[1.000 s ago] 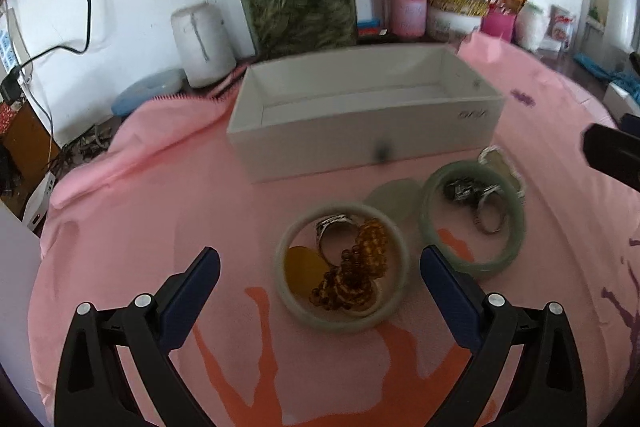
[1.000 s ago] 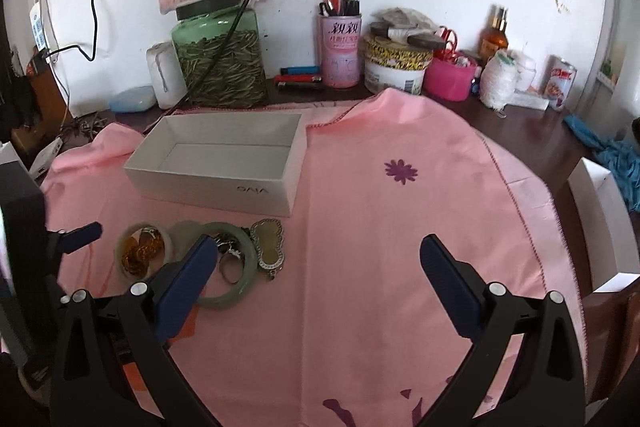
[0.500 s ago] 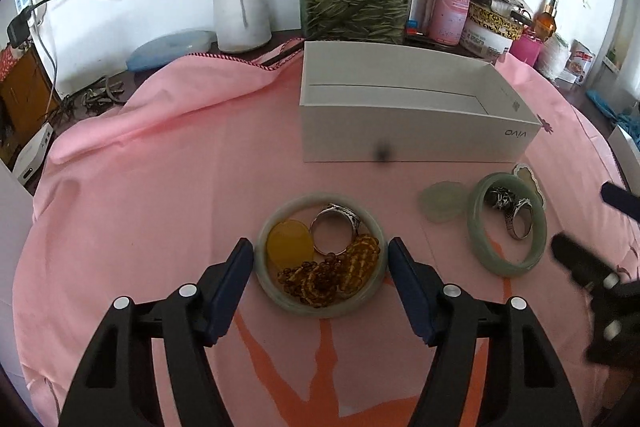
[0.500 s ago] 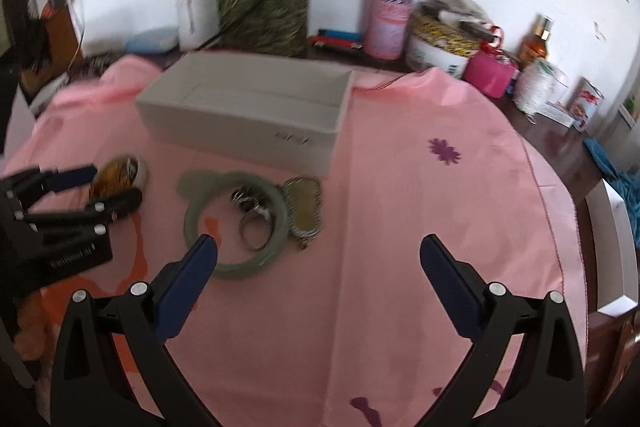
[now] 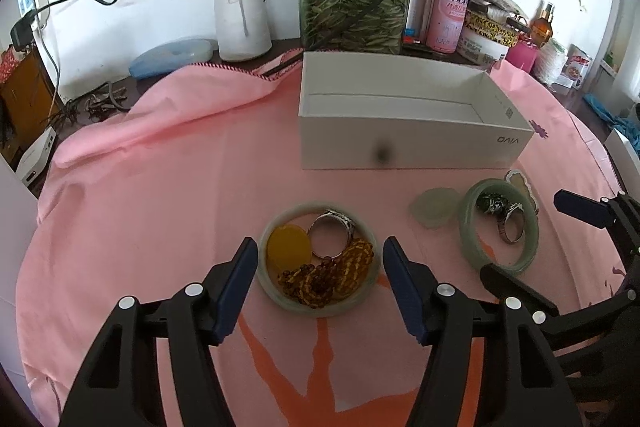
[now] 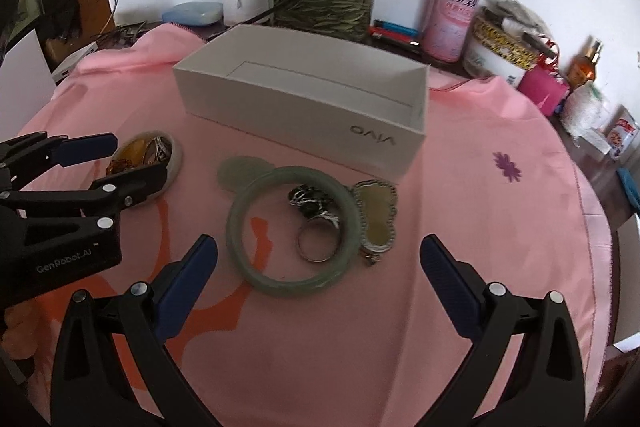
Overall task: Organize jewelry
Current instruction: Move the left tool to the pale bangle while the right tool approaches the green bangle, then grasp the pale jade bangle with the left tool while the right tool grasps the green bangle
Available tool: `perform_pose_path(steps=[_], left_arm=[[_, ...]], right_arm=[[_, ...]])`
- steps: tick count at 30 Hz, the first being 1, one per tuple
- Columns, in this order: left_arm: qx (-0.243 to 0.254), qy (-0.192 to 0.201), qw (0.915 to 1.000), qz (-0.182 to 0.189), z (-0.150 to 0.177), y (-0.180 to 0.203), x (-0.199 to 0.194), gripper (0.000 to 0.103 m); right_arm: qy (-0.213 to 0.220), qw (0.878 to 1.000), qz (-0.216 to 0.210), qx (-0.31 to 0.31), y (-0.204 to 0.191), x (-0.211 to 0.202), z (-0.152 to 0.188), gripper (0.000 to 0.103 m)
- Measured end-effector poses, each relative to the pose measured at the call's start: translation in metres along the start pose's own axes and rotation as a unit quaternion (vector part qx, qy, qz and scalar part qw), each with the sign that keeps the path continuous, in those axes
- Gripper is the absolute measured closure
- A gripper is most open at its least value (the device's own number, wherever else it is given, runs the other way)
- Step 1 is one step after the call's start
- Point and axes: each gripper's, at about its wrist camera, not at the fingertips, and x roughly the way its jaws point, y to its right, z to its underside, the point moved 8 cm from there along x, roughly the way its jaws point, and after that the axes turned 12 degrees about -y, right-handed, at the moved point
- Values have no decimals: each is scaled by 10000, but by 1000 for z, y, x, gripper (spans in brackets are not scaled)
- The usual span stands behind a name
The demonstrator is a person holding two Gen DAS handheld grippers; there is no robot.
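Risk entry: left gripper (image 5: 318,255), jaws apart around the near-left jade bangle (image 5: 318,301) holding 1 silver ring (image 5: 331,233), amber disc and beads; right gripper (image 6: 318,253), jaws apart, before the second bangle (image 6: 293,279); a squeeze could skid the smooth bangle, scattering contents short of the far white box (image 5: 412,147).

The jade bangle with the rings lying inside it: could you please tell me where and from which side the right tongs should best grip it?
Grip the near arc of the jade bangle, coming from above with one finger inside the hoop and one outside. It lies flat on the pink cloth, and that arc is bare: the rings sit toward its far right, the silver-framed pendant touches its right edge. The right tongs are open.
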Motion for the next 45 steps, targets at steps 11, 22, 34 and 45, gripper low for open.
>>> perform_pose_path(steps=[11,22,34,45], left_arm=[[18,7,10000,-3,2,0,0,38],[103,67,9999,15,3,5,-3,38],[53,113,9998,124,4,4,-6,42],[111,-69,9999,-80,5,2,8,29]], right_arm=[[-94,9996,-250,-98,-5,6,-1,36],[-5,9978,-638,167,7,-7,3,36],[-60,9984,-535,182,8,-4,4,36],[-136,9996,-260,53,6,8,1,32]])
